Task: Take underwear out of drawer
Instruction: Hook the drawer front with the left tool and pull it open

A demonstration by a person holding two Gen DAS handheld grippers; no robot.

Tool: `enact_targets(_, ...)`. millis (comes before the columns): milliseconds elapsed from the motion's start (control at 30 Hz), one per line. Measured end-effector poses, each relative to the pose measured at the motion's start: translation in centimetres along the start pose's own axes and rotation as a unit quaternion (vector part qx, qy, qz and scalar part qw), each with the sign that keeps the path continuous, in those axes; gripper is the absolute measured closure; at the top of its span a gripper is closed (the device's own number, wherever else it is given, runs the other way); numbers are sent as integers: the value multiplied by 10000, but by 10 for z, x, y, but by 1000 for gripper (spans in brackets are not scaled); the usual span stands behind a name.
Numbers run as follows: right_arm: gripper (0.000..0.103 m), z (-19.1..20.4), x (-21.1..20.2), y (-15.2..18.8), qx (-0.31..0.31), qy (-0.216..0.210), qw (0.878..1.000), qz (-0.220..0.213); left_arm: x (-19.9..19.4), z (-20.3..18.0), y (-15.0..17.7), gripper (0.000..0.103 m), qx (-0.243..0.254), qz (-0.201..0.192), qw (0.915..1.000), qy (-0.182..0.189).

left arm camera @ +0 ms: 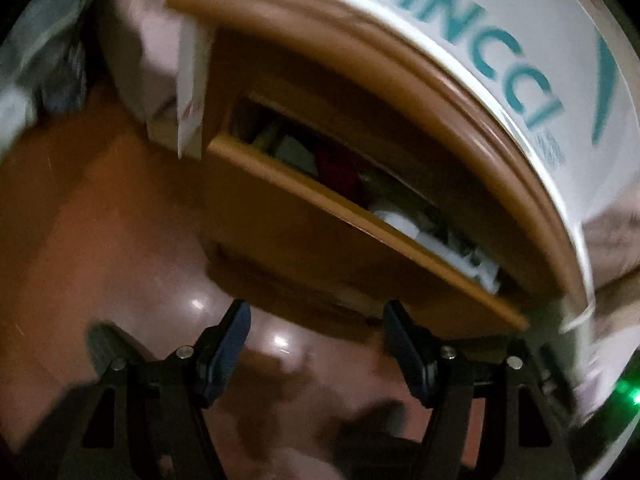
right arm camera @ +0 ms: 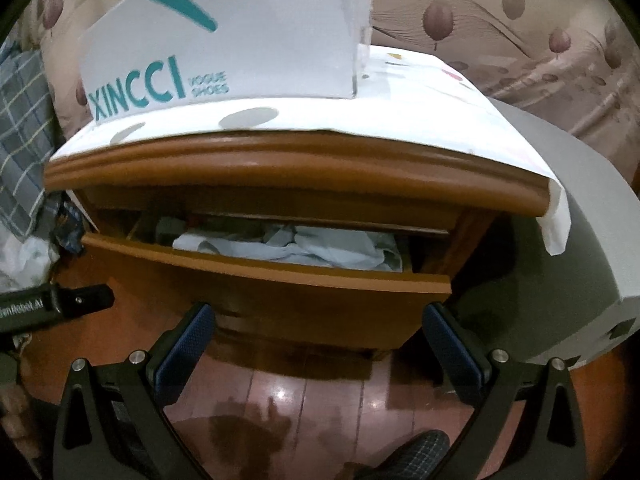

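from the left wrist view, tilted and blurred, the left claw [left arm camera: 316, 316] stands released, its blue-padded fingers [left arm camera: 228, 344] wide apart with nothing between them, hanging above the glossy reddish wooden floor [left arm camera: 100, 208]. ahead is the brown wooden nightstand [left arm camera: 320, 92] with its top drawer [left arm camera: 320, 216] pulled partly out; inside lie crumpled pale cloth pieces [left arm camera: 400, 220] and a dark red bit of fabric [left arm camera: 340, 168], too smeared to tell which is underwear. a white shoe box with teal lettering [left arm camera: 500, 40] sits on the top.

from the right wrist view, the right claw [right arm camera: 320, 344] is also released, blue pads spread and empty, low in front of the nightstand [right arm camera: 280, 172]. the open drawer [right arm camera: 260, 276] holds a heap of light blue-white underwear and cloth [right arm camera: 296, 246], still inside. the white shoe box [right arm camera: 224, 40] stands on a white dotted sheet [right arm camera: 400, 112] covering the surface. the left claw's black body [right arm camera: 56, 300] pokes in at the left edge. a grey checked cloth [right arm camera: 20, 120] hangs at far left.
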State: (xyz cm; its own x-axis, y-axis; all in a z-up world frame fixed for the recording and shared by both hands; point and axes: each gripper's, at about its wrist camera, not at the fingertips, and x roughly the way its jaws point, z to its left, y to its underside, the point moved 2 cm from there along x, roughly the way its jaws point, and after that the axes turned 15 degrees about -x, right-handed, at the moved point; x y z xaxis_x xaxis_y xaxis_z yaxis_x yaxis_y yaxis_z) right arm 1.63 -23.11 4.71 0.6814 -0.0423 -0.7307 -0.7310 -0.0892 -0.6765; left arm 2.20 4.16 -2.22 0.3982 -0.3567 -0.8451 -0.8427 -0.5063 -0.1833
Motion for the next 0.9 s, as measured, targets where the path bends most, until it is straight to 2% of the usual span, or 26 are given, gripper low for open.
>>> enact_targets(167,0,-13,-7,-4,223,-9,9997,-109,5,13,-12,32,-1022,161,9931,544)
enact_targets(233,0,-18,-10,-6,309,34,9994,-154,8,13,-17,32,-1268,166,9897,641)
enact_targets(400,0,-36,-20,-11,466,174,9984,-277,21,10,-26,32,-1700,167,9817,846)
enact_targets(633,0,-68,-35,-14,601,541,9959,-405,34,16,-35,32,-2131,218,9725,915)
enact_targets(733,0,-75,-35,-13,736,511,9952,-385,43,16,-38,33,-2291,277,9686,930)
enact_targets(900,0,-76,-32,-14,768,418,9956,-328,53,22,-39,26,-2611,294,9599,983)
